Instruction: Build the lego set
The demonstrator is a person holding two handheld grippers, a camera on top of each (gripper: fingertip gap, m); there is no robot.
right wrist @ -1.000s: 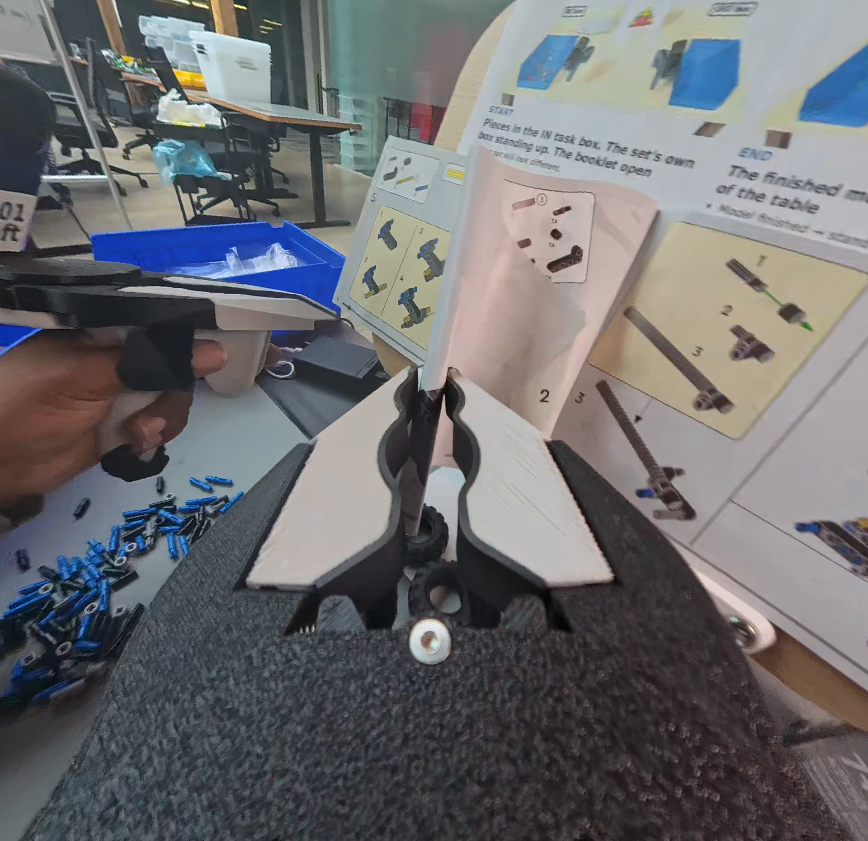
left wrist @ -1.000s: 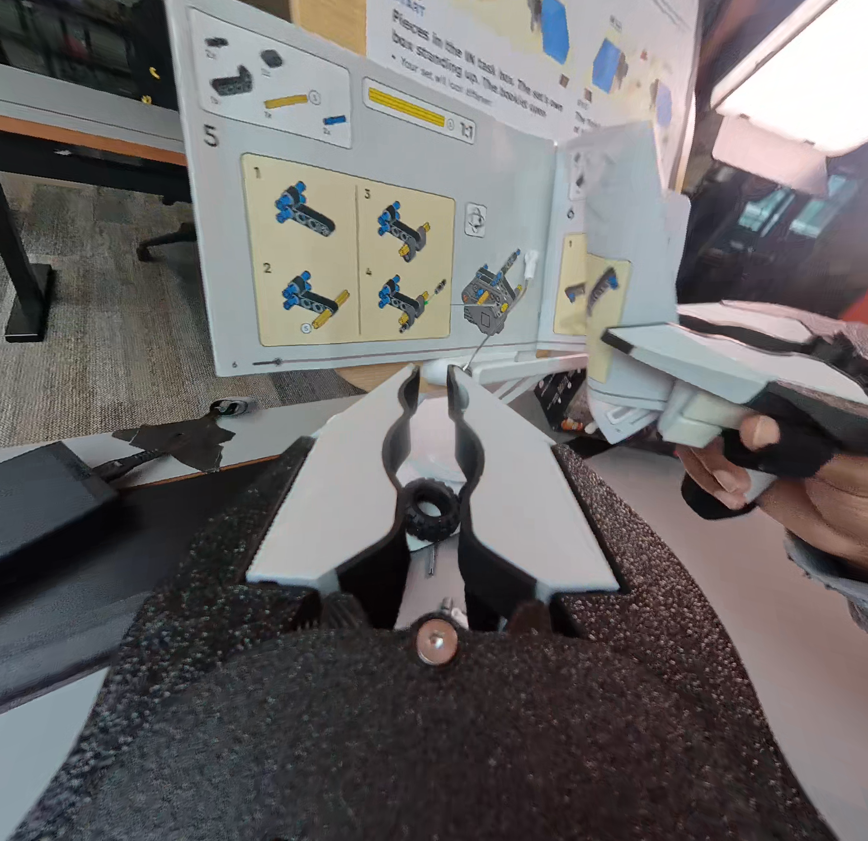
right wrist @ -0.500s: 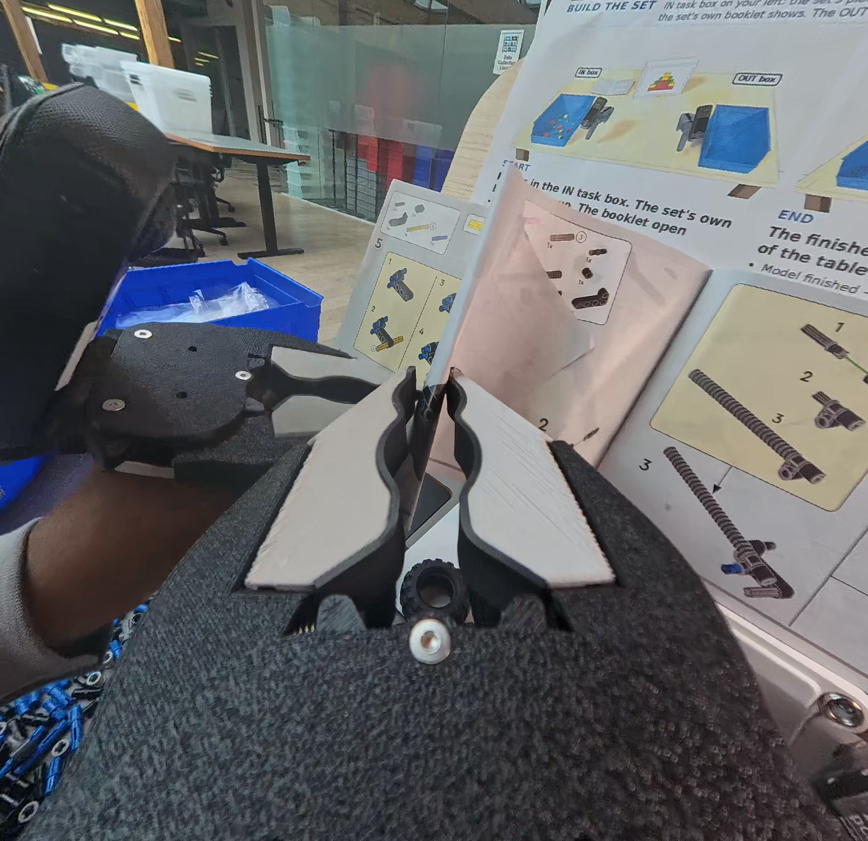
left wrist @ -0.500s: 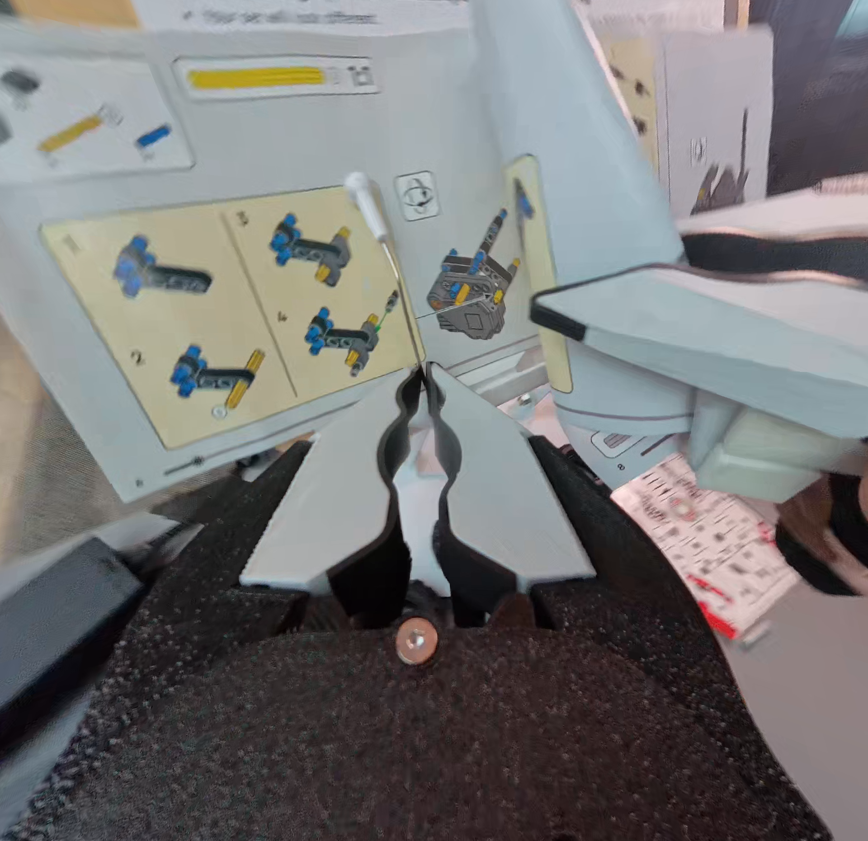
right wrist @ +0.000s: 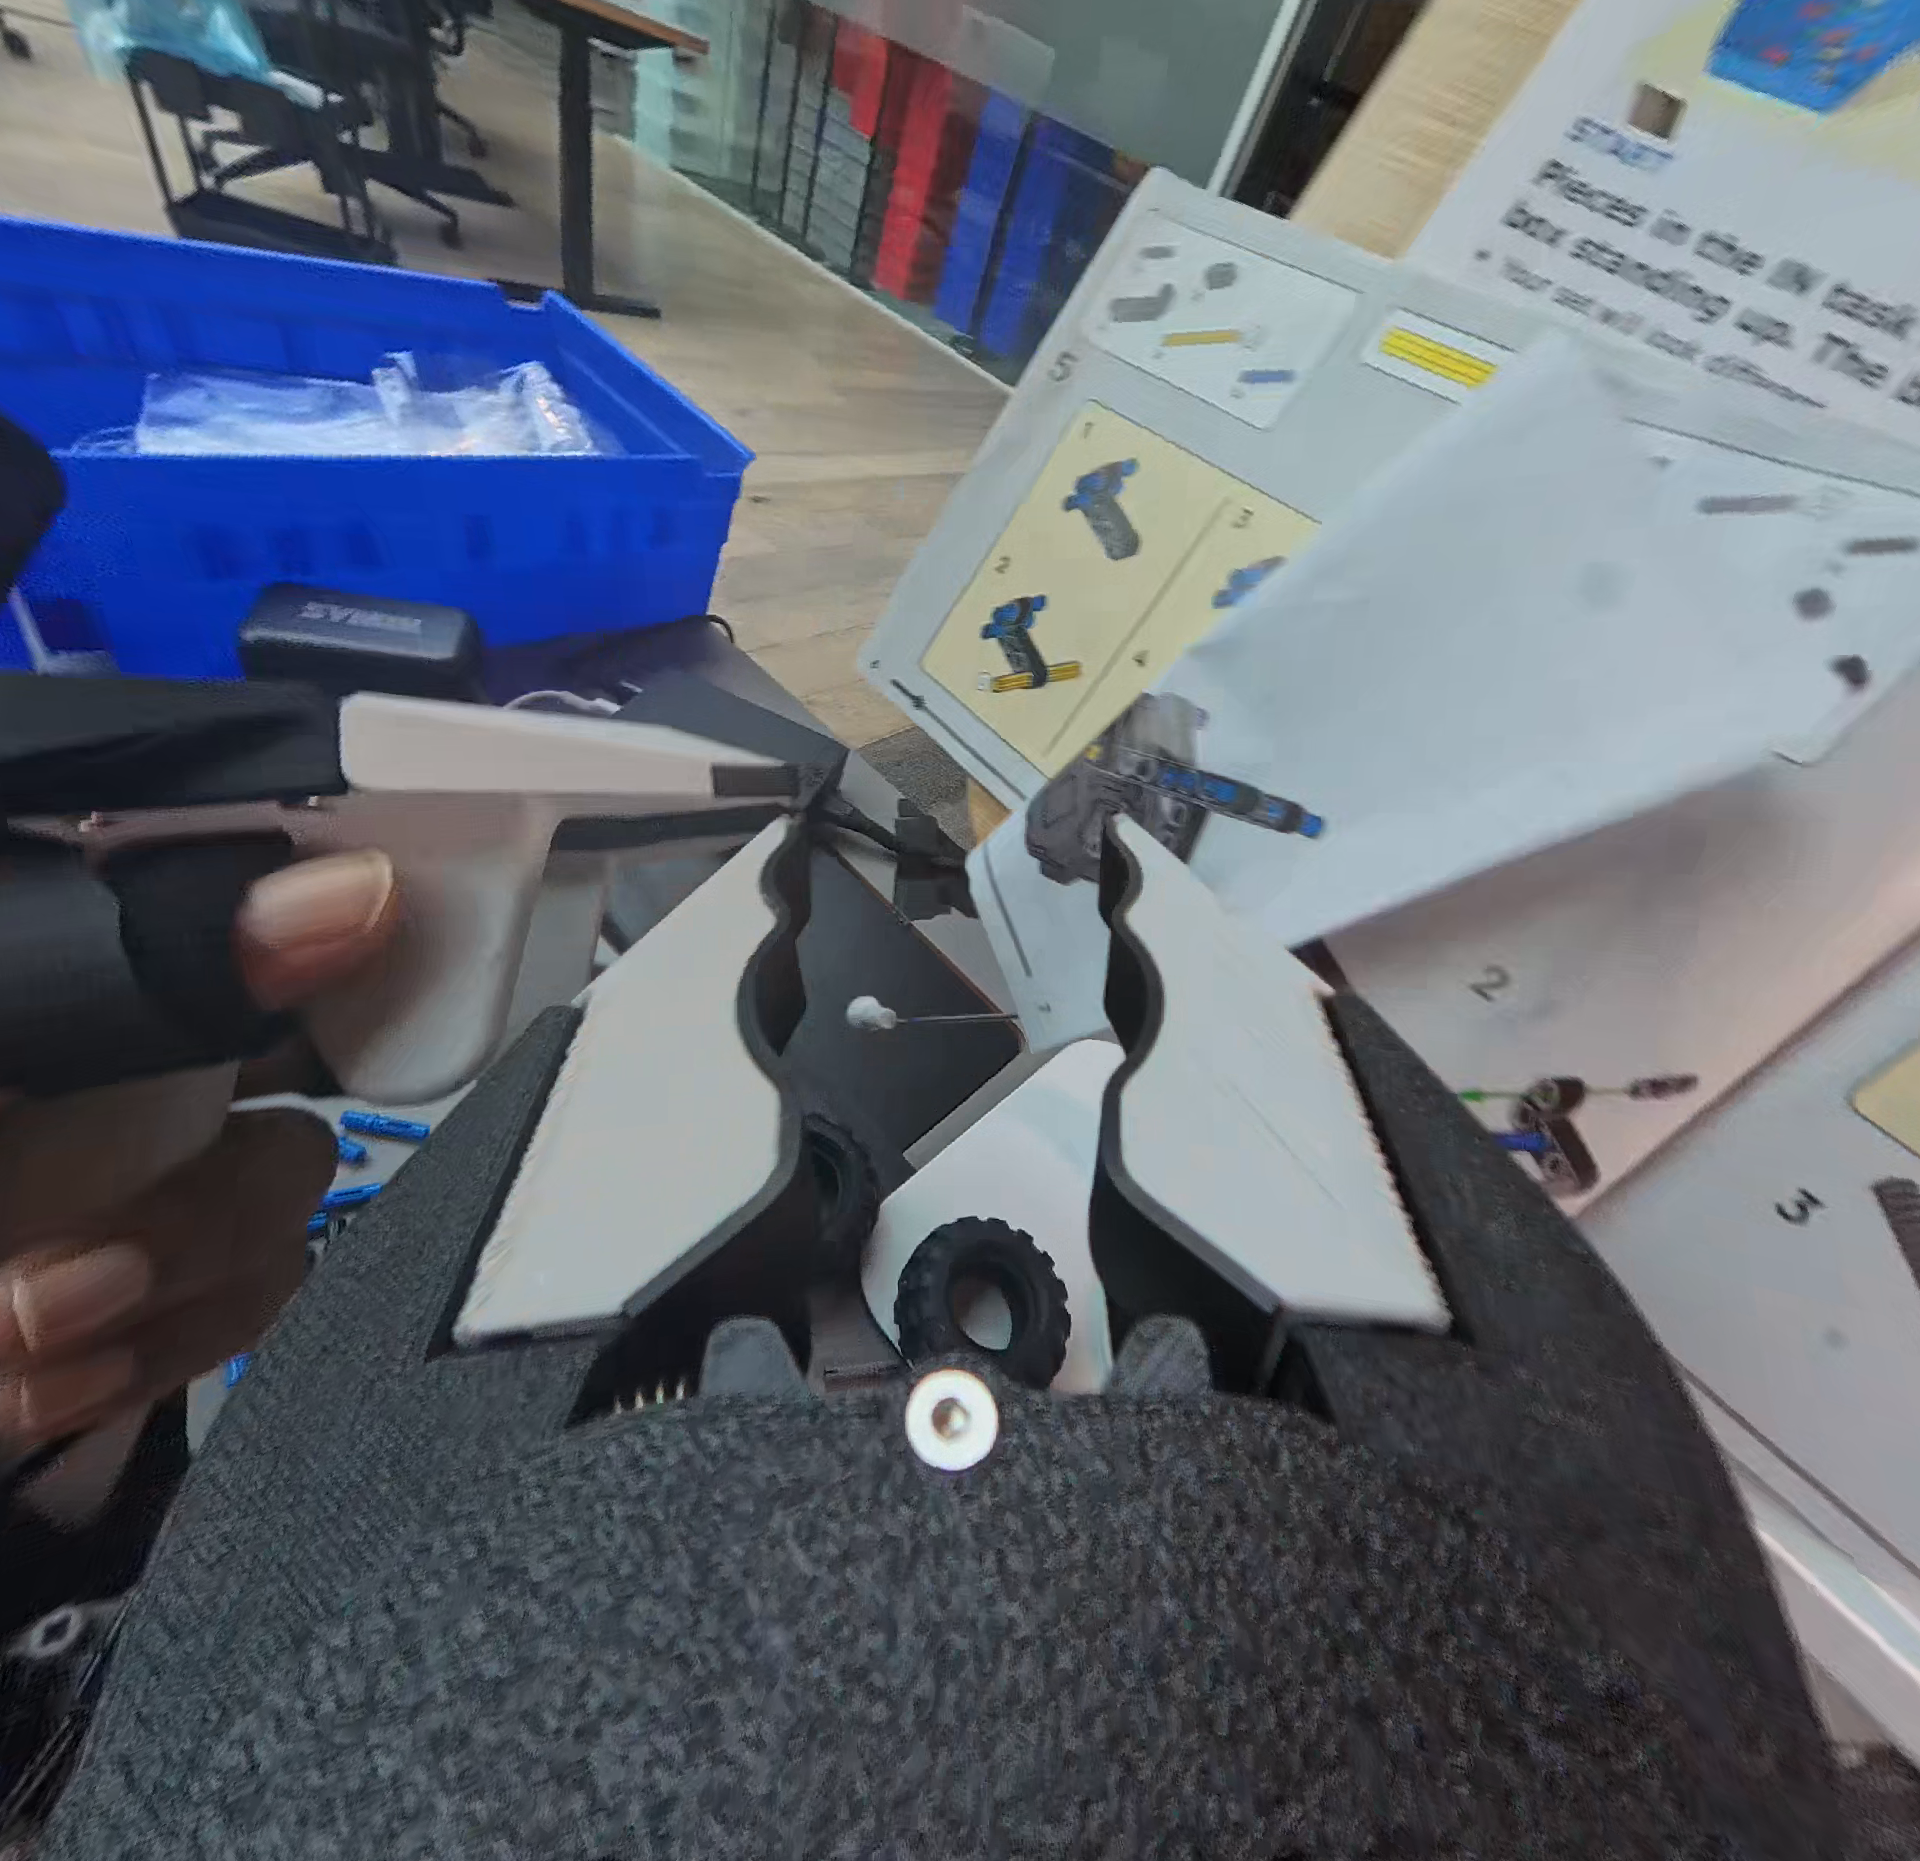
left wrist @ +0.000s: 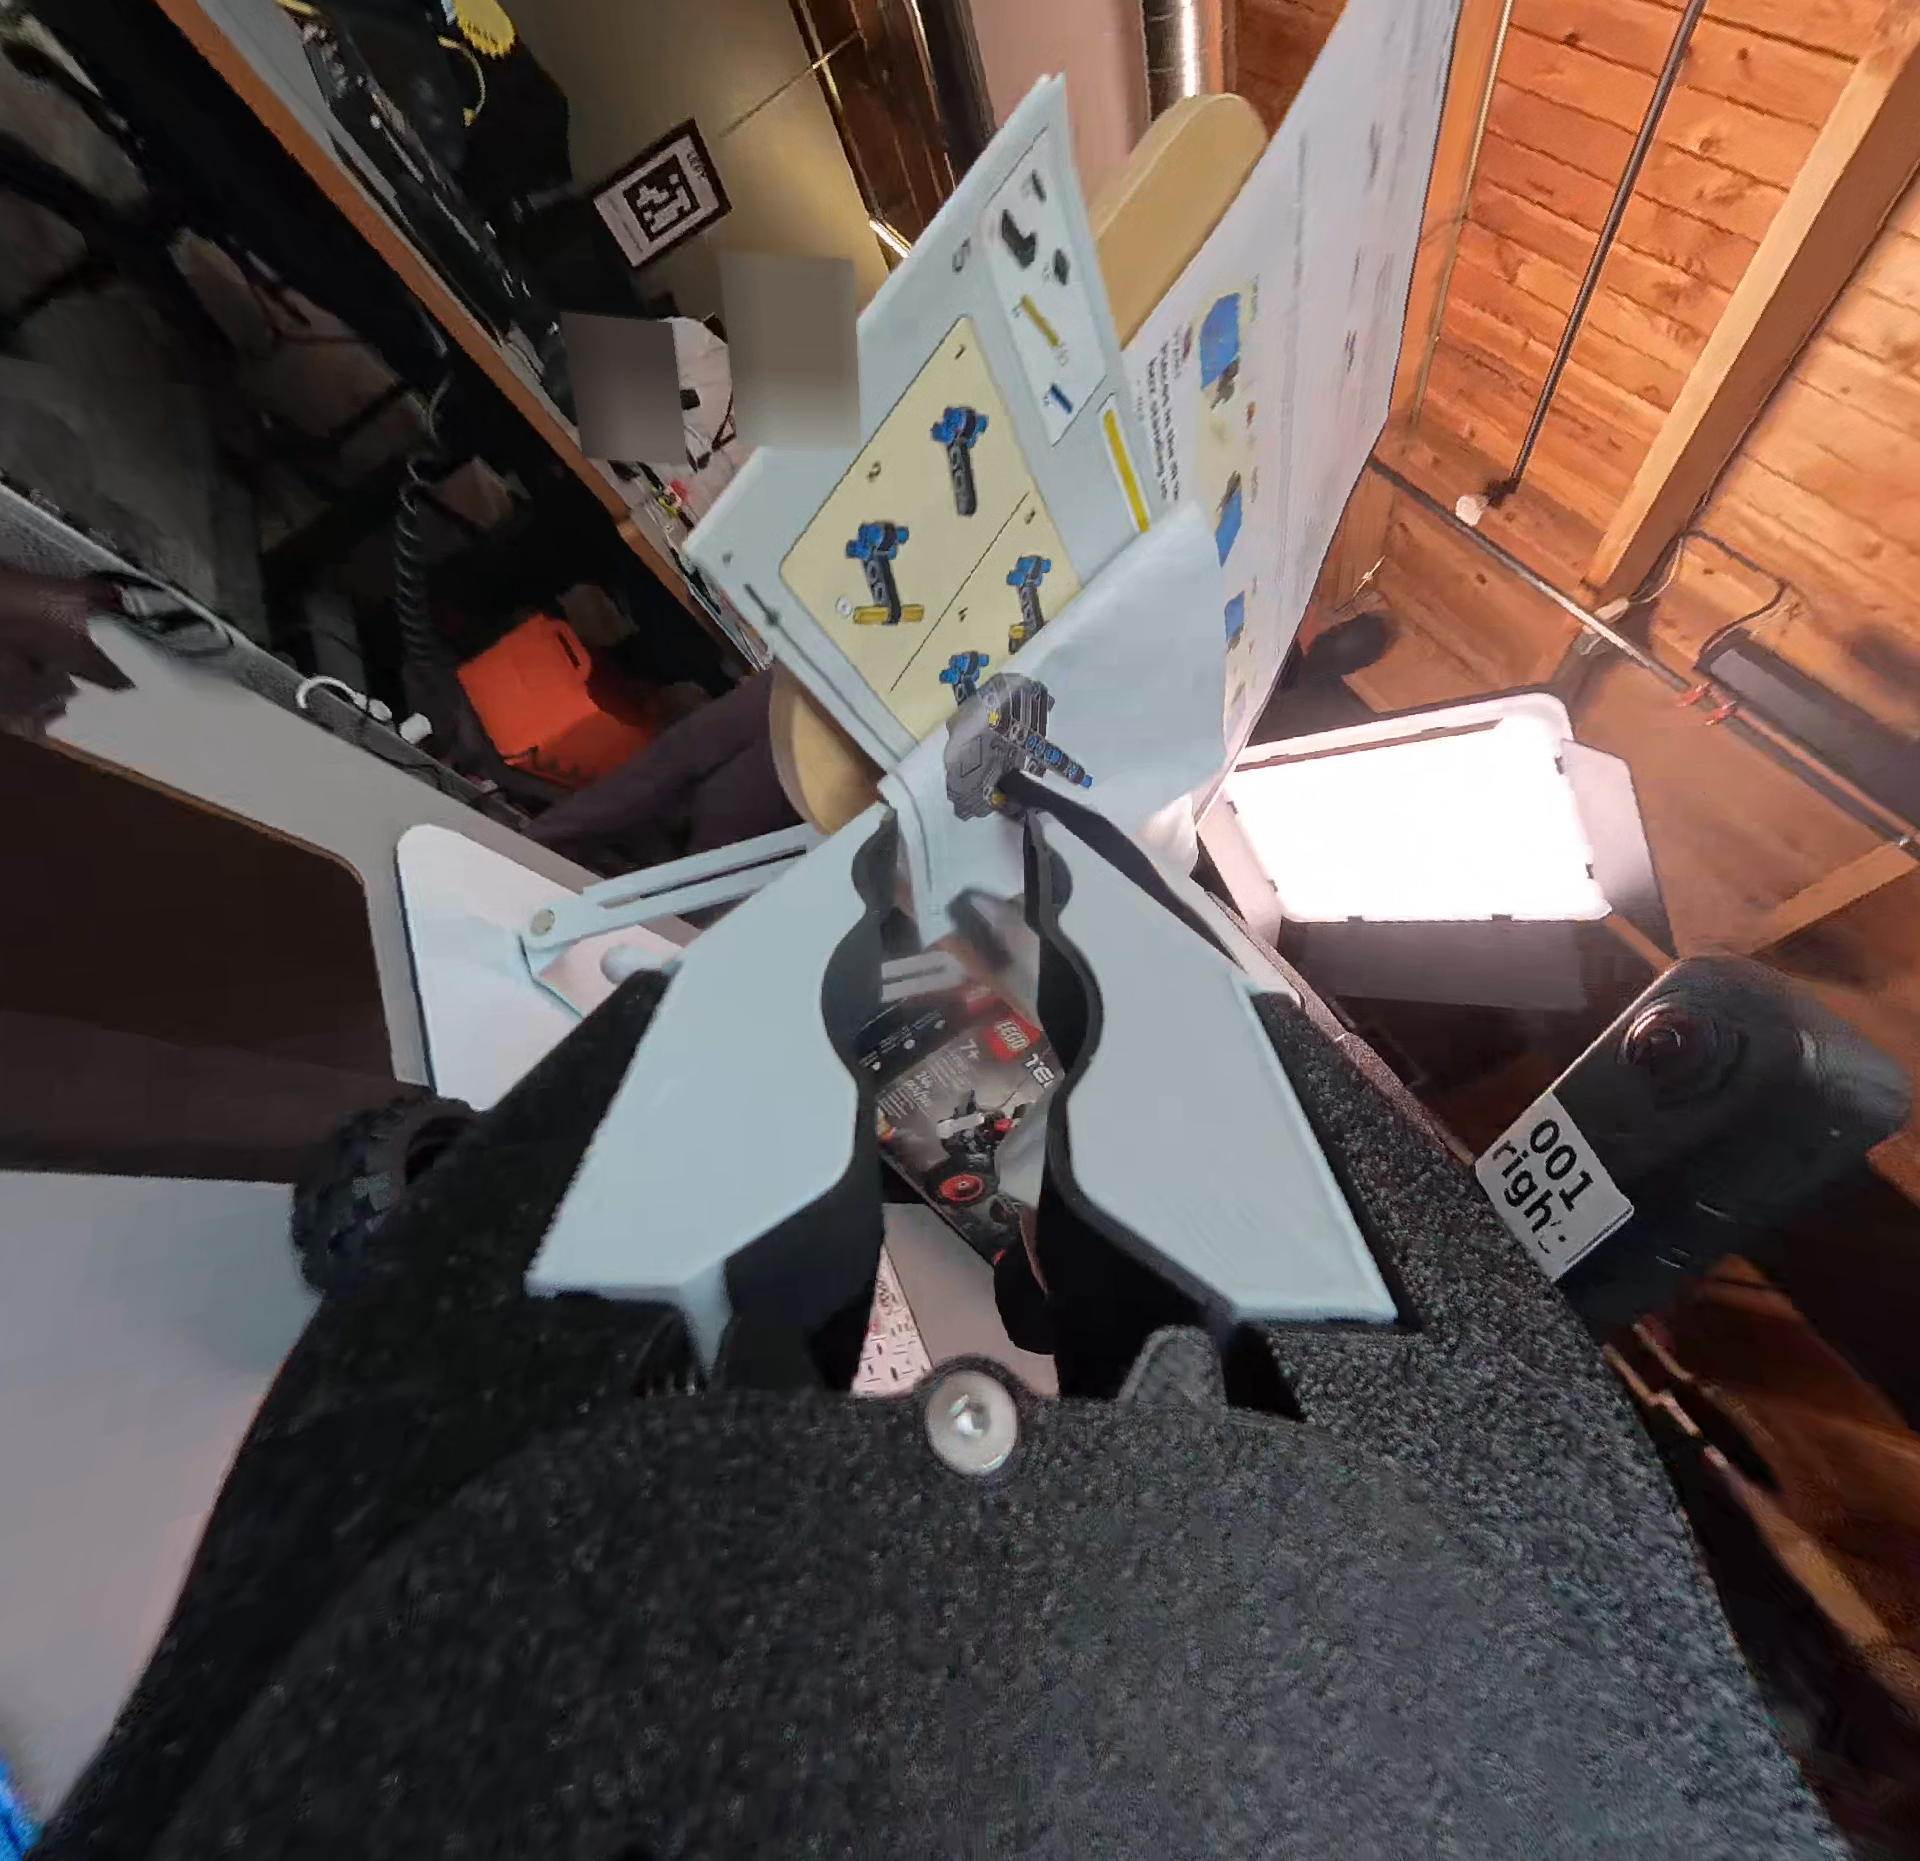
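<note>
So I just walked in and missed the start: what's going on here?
A person holds a gripper in each hand and is working at the instruction booklet propped upright, not at the pieces. One page stands half turned. The right gripper is open just under that page's lower edge, and the left gripper is open beside it. Neither holds a part. A black tyre lies below.

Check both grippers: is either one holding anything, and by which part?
Nothing is clamped. The right gripper is wide open beside the loose booklet page; the left gripper is parted around that page's lower corner without pinching it.
</note>
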